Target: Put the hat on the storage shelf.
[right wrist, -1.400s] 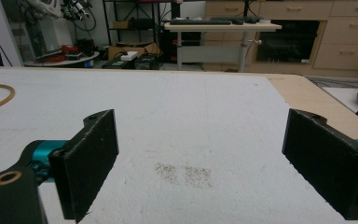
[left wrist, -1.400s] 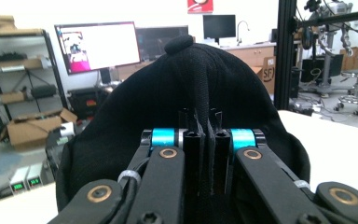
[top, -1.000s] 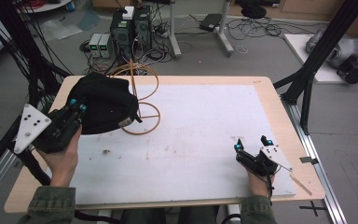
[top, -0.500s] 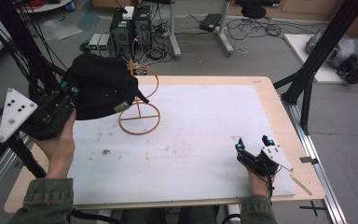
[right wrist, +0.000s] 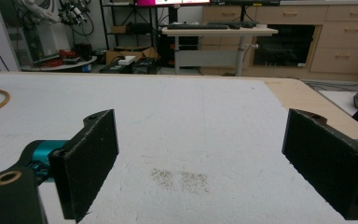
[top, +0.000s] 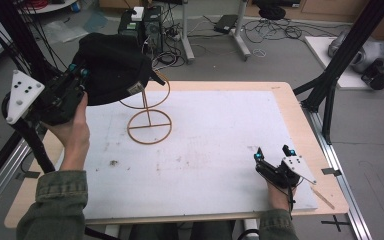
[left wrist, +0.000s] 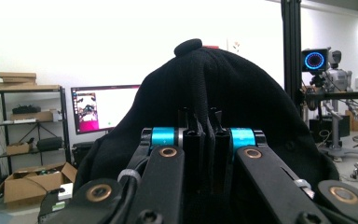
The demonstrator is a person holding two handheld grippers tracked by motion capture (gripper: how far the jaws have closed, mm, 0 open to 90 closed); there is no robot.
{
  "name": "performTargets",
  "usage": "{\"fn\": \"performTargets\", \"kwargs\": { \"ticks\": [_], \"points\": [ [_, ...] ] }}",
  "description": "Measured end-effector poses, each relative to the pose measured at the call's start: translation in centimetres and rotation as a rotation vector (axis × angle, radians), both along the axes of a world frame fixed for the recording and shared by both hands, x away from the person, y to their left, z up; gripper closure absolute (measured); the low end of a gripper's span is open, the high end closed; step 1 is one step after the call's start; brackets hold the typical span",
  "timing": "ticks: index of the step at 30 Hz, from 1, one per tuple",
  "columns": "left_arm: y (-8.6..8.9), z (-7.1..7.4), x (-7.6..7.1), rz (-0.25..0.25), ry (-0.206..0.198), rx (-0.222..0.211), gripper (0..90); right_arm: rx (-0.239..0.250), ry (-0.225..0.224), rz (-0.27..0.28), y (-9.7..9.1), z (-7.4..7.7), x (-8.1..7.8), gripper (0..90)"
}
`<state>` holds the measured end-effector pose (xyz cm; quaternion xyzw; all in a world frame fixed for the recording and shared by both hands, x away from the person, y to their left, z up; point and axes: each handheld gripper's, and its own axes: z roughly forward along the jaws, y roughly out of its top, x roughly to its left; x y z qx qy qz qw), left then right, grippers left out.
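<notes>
Left gripper (top: pixel 77 72) clamps black cap (top: pixel 112 65) above wire stand (top: pixel 149 117); right gripper (top: pixel 272 155) gapes wide.

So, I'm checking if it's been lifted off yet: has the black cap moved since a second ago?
Yes. The black cap, clamped in the left tool, has gone up, off the wire stand, toward the table's far-left corner.

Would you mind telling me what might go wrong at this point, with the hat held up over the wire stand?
1. The left gripper pinches only a fold of the black hat, so the fabric may slip out.
2. The wire stand looks light and nothing steadies it; the hat's edge is close to its top ring and could snag and tip it.
3. The right gripper rests open far from the stand, too far to catch it.
</notes>
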<state>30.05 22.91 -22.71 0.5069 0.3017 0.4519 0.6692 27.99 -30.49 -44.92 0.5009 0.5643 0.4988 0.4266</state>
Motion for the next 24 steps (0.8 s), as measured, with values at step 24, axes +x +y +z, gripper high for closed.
{"fn": "performTargets", "kwargs": {
  "ticks": [24],
  "points": [
    [-3.0, -1.6, 6.7, -0.024, 0.001, -0.051, 87.5, 0.028, -0.021, 0.0, 0.0, 0.1, 0.3, 9.8]
  ]
}}
